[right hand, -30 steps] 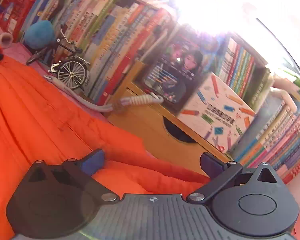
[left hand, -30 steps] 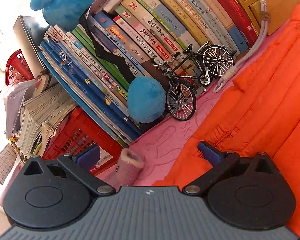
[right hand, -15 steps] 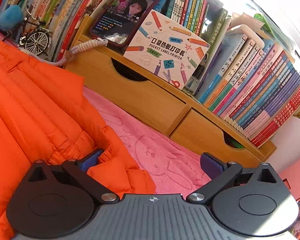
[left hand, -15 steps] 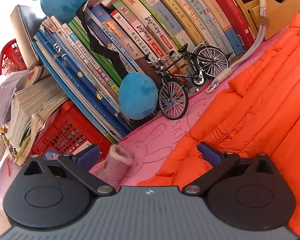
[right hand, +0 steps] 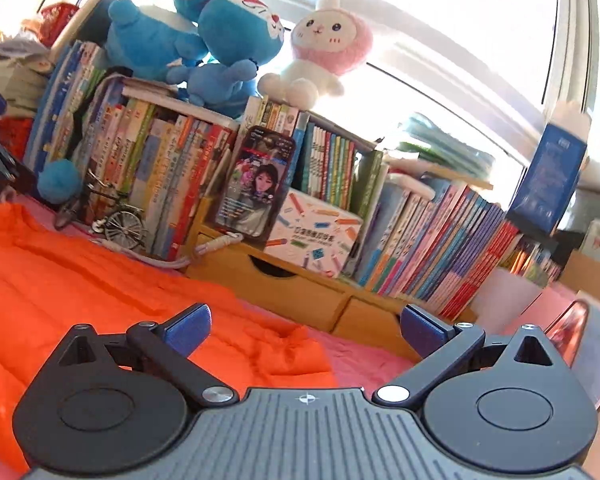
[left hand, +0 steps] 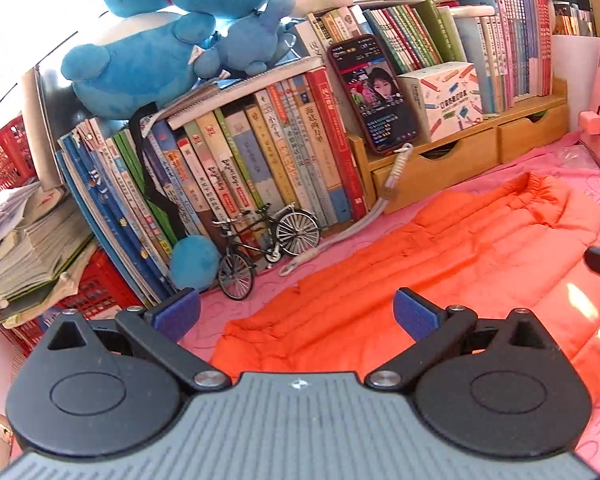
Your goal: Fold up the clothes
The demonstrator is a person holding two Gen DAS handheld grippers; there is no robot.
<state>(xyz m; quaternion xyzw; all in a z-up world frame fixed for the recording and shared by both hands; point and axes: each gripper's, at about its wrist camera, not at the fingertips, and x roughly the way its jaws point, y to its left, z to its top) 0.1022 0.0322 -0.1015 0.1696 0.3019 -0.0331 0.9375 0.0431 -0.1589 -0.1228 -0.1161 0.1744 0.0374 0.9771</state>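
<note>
Both tools lifted off one orange jacket [left hand: 440, 256], left tool [left hand: 296, 312] apart, right tool [right hand: 306, 330] narrowing, empty

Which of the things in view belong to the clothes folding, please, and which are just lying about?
Belongs to the job:
orange padded garment
left gripper, open
right gripper, open, its jaws have just been closing with nothing between them

Just lying about:
model bicycle
phone
blue plush toys
rabbit plush
books
wooden drawers
</note>
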